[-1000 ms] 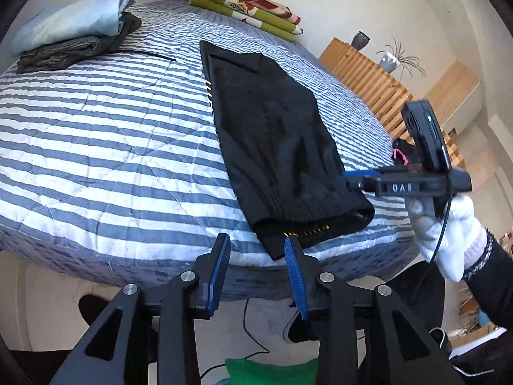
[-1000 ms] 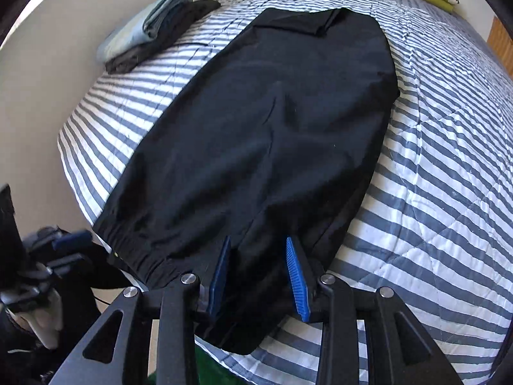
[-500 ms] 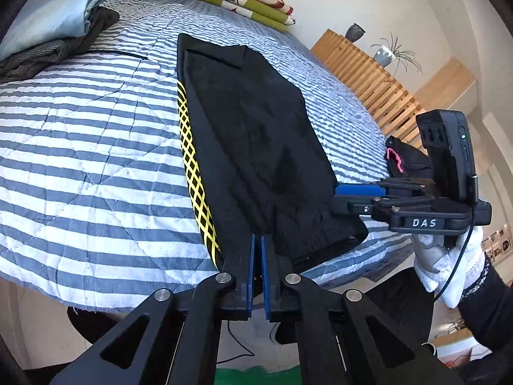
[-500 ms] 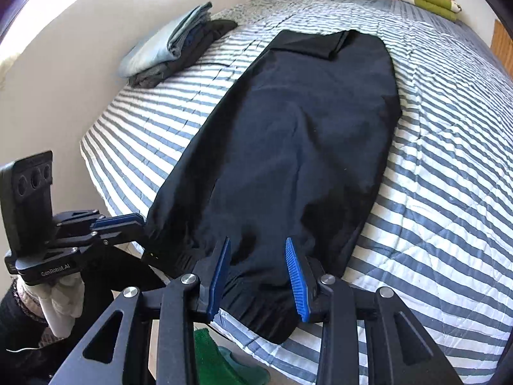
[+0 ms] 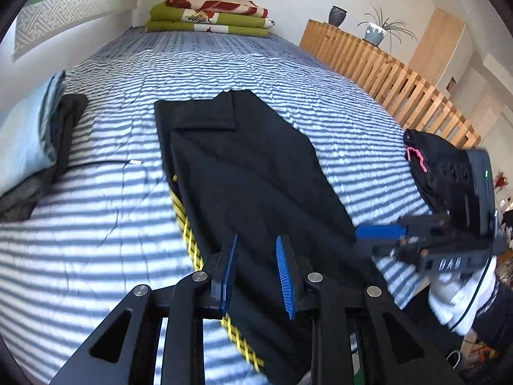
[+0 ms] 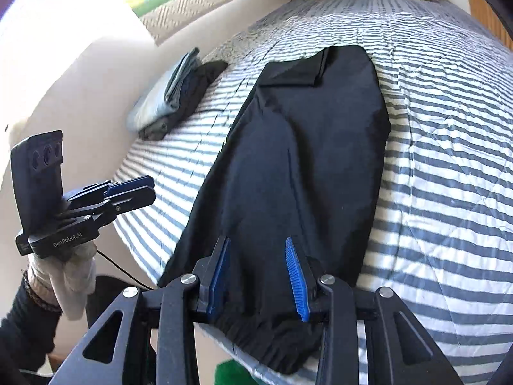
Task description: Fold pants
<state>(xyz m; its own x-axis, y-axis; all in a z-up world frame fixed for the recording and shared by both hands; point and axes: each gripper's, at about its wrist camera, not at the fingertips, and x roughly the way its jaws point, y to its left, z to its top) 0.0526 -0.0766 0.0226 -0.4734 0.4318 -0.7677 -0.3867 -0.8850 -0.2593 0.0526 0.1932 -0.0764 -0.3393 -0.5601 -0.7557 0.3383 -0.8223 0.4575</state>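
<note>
Left gripper (image 5: 256, 272) fingers just reopened, over black pants (image 5: 256, 173), striped bed (image 5: 96, 231)

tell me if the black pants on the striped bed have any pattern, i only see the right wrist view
observer: Yes. The left wrist view shows a yellow lattice stripe running down the left edge of the black pants.
operator: anything on the bed to the right of them
observer: A dark cloth bundle with a pink cord lies near the striped bed's right edge, apart from the pants.
operator: whats past that edge
observer: A slatted wooden rail, with a grey vase and a potted plant on top.
</note>
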